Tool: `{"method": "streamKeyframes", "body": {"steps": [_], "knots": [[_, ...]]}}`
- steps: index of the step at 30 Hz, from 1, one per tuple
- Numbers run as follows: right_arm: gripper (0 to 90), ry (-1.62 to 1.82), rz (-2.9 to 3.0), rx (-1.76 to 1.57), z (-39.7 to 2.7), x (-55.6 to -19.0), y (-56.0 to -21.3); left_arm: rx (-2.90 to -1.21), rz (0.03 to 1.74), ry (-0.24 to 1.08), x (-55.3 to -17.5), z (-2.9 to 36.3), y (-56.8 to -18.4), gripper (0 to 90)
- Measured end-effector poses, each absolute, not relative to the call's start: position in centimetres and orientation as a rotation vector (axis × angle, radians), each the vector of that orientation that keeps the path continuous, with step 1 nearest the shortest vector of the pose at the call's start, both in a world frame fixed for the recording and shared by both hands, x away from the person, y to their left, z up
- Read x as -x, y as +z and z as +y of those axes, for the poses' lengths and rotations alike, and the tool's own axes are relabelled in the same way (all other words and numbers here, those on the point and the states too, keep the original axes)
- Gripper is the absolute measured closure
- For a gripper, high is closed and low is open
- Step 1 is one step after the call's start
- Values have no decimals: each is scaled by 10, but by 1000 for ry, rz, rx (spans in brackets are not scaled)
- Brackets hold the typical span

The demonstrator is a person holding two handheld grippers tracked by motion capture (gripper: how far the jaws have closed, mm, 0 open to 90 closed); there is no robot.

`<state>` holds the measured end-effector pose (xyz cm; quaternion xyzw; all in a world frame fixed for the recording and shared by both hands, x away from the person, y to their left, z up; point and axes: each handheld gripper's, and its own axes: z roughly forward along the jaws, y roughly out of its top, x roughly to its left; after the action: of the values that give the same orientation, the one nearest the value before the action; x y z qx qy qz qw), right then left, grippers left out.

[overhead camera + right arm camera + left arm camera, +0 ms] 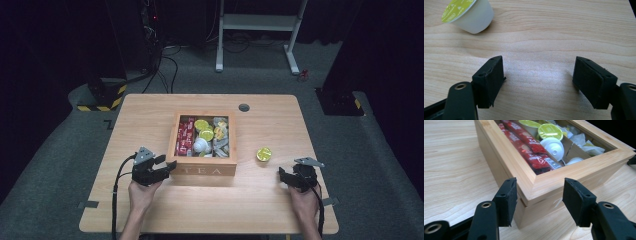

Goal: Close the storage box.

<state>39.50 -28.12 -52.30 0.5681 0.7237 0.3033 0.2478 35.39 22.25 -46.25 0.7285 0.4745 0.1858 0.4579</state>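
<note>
I have the left gripper at the tea box's near-left corner, jaws wide, gripping nothing. Right gripper also wide; the pod at 11 o'clock needs reaching next.

Grey carpet, white desk frame, dark room

tea box: I'm seeing a square, light wooden box marked "TEA" on its front wall, sitting upright and open-topped at the middle of the table, its front left corner lying between my left jaws with nothing pressing on it.
contents: red sachets are lying along the box's left compartment; white pods with lime-green lids and pale wrappers are filling the others.
loose pod: a white cup with a lime-green foil lid is resting tilted on the table, right of the box, toward the right edge.
</note>
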Motion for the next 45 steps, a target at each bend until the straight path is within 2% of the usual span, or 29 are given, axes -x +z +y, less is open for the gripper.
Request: {"method": "streamKeyframes", "body": {"steps": [14,27,45], "knots": [[248,826,1972,-1549,-281,-395,-523,-1692,1248,535,-339,269,-452,412],[250,826,1971,-1549,-281,-395,-523,-1632,1371,600,-338,303,-462,398],[250,826,1971,-1549,-281,-395,-523,-1679,1465,651,-346,309,-490,377]]}}
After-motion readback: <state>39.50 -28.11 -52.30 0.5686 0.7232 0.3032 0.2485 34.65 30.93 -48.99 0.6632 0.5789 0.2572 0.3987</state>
